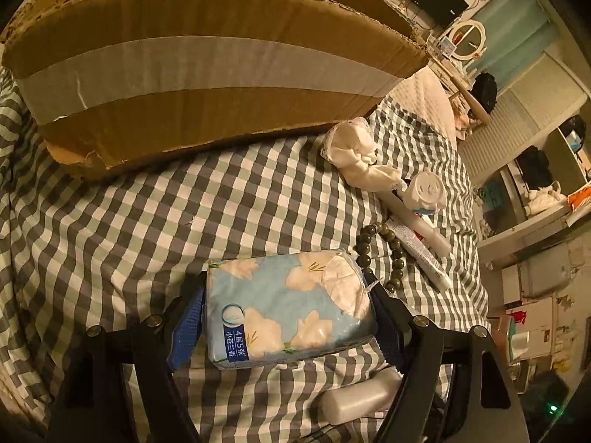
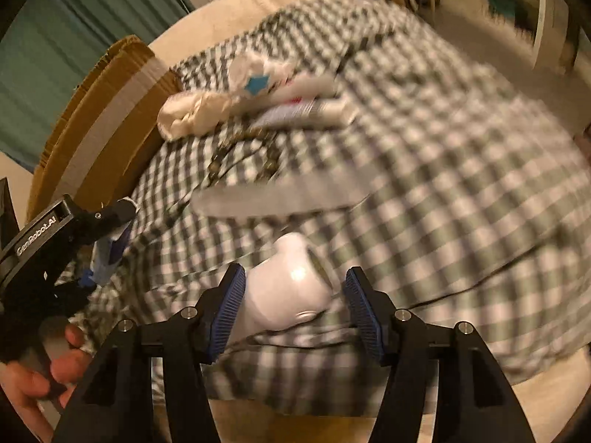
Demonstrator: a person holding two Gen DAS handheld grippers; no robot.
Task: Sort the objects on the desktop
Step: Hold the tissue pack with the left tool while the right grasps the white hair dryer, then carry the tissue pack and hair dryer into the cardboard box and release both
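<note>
Left gripper (image 1: pixel 288 313): blue-padded fingers (image 1: pixel 188 328) clamp the two short sides of a light-blue tissue pack printed with cream flowers (image 1: pixel 288 306), held above the grey-and-white checked cloth (image 1: pixel 129 214) in front of the open brown cardboard box with a pale tape band (image 1: pixel 207 62). Along the cloth's right edge lie a crumpled cream fabric bundle (image 1: pixel 354 147), a rolled white sock (image 1: pixel 426 188), two white tubes (image 1: pixel 421 247) and a string of dark beads (image 1: pixel 391 247). Right gripper (image 2: pixel 293 302): fingers spread wide around a glossy white bottle (image 2: pixel 288 288) lying on the cloth; the left pad (image 2: pixel 229 306) is at the bottle's side, the right pad stands apart from it. The view is motion-blurred. A hand (image 2: pixel 40 373) grips the left tool's handle.
</note>
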